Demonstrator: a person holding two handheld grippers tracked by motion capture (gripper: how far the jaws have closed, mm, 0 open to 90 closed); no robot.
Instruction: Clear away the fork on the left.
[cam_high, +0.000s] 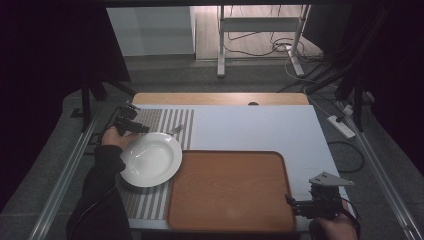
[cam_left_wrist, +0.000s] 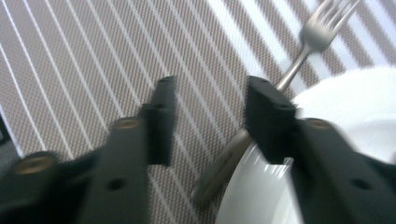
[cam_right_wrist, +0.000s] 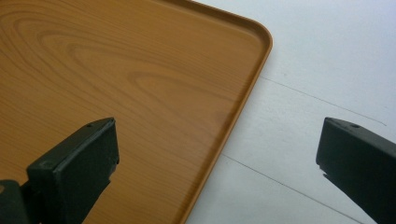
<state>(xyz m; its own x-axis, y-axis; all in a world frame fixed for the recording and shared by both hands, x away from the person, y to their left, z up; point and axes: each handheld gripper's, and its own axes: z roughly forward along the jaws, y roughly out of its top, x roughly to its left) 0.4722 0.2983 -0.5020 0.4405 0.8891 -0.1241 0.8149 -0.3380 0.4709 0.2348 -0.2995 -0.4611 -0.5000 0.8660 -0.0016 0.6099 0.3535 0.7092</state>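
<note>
A white plate (cam_high: 150, 159) rests on a striped placemat (cam_high: 165, 120) at the table's left. A metal fork (cam_high: 175, 130) lies on the mat just beyond the plate's far rim. My left gripper (cam_high: 131, 124) hovers over the mat at the plate's far-left edge. In the left gripper view its jaws (cam_left_wrist: 210, 121) stand apart over the placemat (cam_left_wrist: 93, 70), pressing on nothing. There the fork (cam_left_wrist: 299, 60) runs under the right jaw, beside the plate (cam_left_wrist: 355, 98). My right gripper (cam_high: 300, 205) sits at the near right, open wide (cam_right_wrist: 217, 158) over the tray's corner.
A bare wooden tray (cam_high: 230, 190) with a raised rim (cam_right_wrist: 252, 79) fills the table's near middle. White tabletop (cam_high: 260, 125) stretches behind and to the right of it. Metal rails run along both table sides, and cables lie on the floor beyond.
</note>
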